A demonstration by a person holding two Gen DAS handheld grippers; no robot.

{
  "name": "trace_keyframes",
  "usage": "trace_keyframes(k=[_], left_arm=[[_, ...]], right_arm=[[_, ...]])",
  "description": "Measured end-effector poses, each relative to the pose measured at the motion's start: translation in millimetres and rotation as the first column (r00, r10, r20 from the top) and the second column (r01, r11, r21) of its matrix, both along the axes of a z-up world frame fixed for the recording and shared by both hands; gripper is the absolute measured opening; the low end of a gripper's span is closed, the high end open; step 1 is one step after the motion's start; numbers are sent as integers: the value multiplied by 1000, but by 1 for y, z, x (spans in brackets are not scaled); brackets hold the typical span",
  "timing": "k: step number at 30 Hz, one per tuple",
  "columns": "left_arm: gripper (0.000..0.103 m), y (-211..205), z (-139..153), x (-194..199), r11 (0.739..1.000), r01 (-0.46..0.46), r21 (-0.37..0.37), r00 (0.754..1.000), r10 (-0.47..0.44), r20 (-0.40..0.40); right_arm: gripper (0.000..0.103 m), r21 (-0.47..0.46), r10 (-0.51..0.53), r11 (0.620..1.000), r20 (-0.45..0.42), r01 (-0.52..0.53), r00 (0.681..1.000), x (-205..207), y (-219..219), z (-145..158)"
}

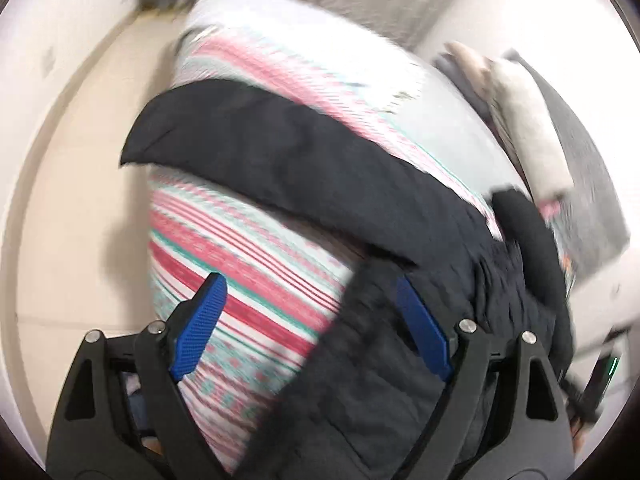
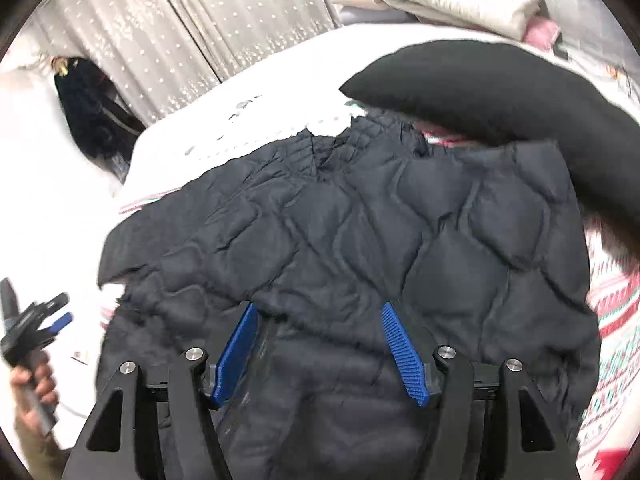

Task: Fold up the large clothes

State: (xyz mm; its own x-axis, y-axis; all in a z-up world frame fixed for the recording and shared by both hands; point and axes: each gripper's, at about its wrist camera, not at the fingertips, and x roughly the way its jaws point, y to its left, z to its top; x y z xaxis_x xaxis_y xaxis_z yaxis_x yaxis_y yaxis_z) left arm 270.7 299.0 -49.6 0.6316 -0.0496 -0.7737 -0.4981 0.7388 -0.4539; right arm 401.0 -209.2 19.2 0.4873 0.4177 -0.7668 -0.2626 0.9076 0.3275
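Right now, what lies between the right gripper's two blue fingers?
The dark quilted jacket fills the gap in the right gripper, shown in the right wrist view.

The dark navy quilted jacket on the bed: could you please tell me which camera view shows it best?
The right wrist view: the dark navy quilted jacket fills the frame, its stitching sharp, spread over the striped pink-and-teal bedspread. The left wrist view is motion-blurred and shows only a dark sleeve-like band and a corner of it.

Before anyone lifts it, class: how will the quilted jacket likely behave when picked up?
The jacket is probably floppy: it lies creased and draped on the bed. Its puffy quilting suggests it is light for its bulk. A one-edge grasp would likely let the rest sag.
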Motion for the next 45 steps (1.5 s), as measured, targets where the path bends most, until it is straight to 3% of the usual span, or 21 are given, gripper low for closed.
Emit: trace_keyframes(k=[3, 5, 10, 15, 23, 27, 28, 29, 30, 33, 40, 43, 45], left_arm=[[87, 59, -30, 0, 978, -139, -156, 990, 134, -39], [87, 94, -49, 0, 944, -230, -237, 973, 220, -67], [87, 149, -72, 2, 905, -267, -331, 962, 273, -28], [87, 194, -98, -9, 819, -357, -450, 918, 396, -7], [86, 198, -148, -2, 746, -383, -545, 903, 427, -49], [80, 193, -146, 3, 723, -401, -563, 880, 474, -18], [77, 193, -142, 3, 724, -407, -557, 873, 487, -5], [67, 192, -139, 4, 730, -409, -548, 870, 493, 7], [46, 193, -137, 7, 742, -396, -541, 872, 488, 30], [8, 195, -125, 13, 800, -373, -471, 887, 455, 71], [4, 195, -64, 7, 873, -329, -361, 876, 425, 227], [4, 192, -25, 1, 883, -327, -337, 841, 435, 322], [4, 179, 16, -5, 903, -300, -307, 802, 413, 432]], right_arm=[[66, 49, -3, 999, -35, 5, 999, -12, -5, -2], [66, 99, 15, 995, -63, -8, 998, -18, -1, -8], [66, 17, 68, 998, -33, -68, 997, -28, 18, -12], [66, 25, 74, 997, -41, -73, 996, -26, 26, -14], [66, 15, 81, 997, -42, -80, 996, -20, 39, -18], [66, 10, 84, 996, -47, -84, 995, -16, 46, -20], [66, 12, 87, 996, -47, -87, 995, -16, 47, -20], [66, 14, 89, 996, -45, -89, 995, -16, 49, -19], [66, 16, 90, 996, -43, -90, 995, -17, 49, -18], [66, 21, 86, 996, -28, -85, 996, -17, 47, -15], [66, 37, 20, 999, -30, -18, 999, -12, 26, -14], [66, 51, -4, 999, -26, 6, 1000, -11, 17, -10], [66, 66, -16, 998, -17, 17, 1000, -12, 10, -5]])
